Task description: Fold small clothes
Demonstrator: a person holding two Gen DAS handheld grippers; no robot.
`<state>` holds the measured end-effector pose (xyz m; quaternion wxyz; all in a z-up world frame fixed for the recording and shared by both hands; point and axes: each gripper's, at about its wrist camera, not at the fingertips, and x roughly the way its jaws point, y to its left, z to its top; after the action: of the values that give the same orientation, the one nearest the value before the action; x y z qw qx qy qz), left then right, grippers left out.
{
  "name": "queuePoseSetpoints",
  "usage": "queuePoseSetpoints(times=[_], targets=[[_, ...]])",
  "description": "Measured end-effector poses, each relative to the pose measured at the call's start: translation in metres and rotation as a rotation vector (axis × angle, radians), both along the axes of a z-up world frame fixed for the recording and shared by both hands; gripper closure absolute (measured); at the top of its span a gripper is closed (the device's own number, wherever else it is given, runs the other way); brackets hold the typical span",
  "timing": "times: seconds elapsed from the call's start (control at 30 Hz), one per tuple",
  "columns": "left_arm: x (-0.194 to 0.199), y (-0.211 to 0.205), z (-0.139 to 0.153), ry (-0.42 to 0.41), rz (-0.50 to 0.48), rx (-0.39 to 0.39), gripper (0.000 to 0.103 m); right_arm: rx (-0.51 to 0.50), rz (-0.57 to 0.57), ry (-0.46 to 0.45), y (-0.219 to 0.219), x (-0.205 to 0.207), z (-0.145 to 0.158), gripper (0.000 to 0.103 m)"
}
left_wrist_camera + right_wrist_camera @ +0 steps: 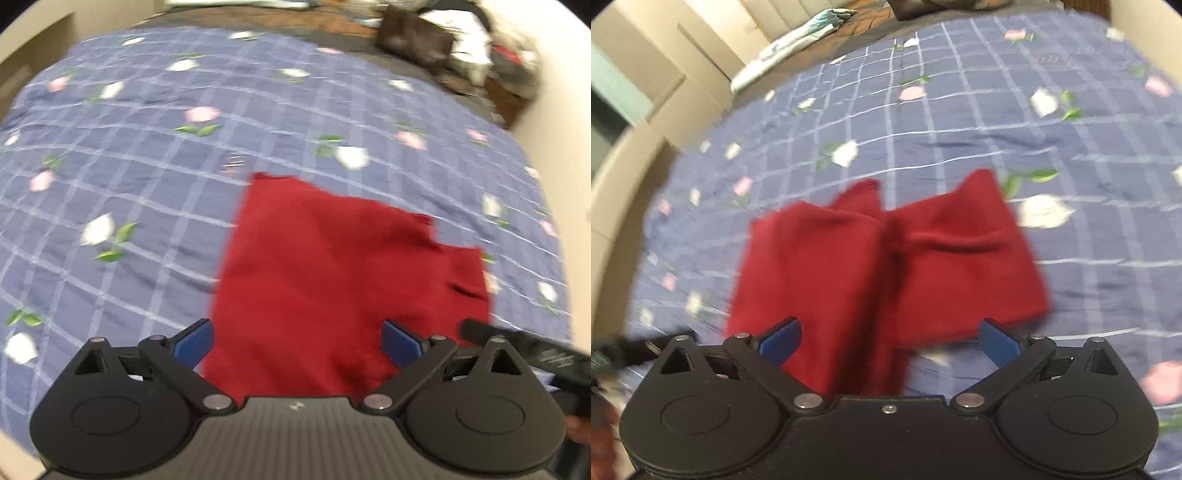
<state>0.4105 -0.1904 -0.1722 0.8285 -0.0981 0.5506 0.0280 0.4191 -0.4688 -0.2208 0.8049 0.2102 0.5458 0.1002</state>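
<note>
Here the left tongs (297, 345) stand spread wide, blue fingertips (194, 345) well apart and gripping nothing, poised over the near edge of a dark red garment (332, 266). The right tongs (890, 345) are likewise splayed and empty, with the same red cloth running between their blue pads (1001, 345) from below. In the left wrist view the garment lies flat on the bed, a stepped notch along its right edge; in the right wrist view it shows two folded lobes meeting at a central crease. A black bar of the other tool juts in at the right edge of the left view. Beneath the cloth spreads a blue checked bedspread (147, 177) printed with pink and white flowers. Beyond it, a dark bag (413, 37) and heaped clothes (509, 62) sit at the bed's far corner, blurred.
</note>
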Motion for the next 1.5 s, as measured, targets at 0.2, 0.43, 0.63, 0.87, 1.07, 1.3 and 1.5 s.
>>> queuePoseSetpoints(times=[0.2, 0.43, 0.63, 0.87, 1.07, 1.3, 1.5], targets=[[0.012, 0.038, -0.034, 0.092, 0.184, 0.077, 0.004, 0.084, -0.055, 0.096, 0.02, 0.034, -0.022, 0.027], [0.018, 0.049, -0.058, 0.167, 0.199, 0.076, 0.004, 0.05, -0.056, 0.127, 0.032, 0.043, -0.031, 0.087], [0.015, 0.033, -0.049, 0.153, 0.134, 0.026, 0.004, 0.02, 0.002, -0.004, 0.021, 0.034, 0.0, 0.098], [0.018, 0.018, -0.036, 0.1, 0.074, -0.048, 0.004, -0.027, 0.022, -0.078, -0.033, 0.032, 0.033, 0.098], [0.023, 0.006, -0.049, 0.153, 0.059, 0.002, 0.004, -0.066, -0.014, -0.007, -0.067, 0.039, 0.007, 0.097], [0.021, 0.001, -0.065, 0.238, 0.024, 0.079, 0.004, -0.119, 0.0, 0.034, -0.061, 0.039, -0.008, 0.074], [0.01, 0.015, -0.06, 0.25, 0.034, -0.006, 0.004, -0.088, -0.043, 0.057, -0.057, 0.012, -0.007, 0.034]])
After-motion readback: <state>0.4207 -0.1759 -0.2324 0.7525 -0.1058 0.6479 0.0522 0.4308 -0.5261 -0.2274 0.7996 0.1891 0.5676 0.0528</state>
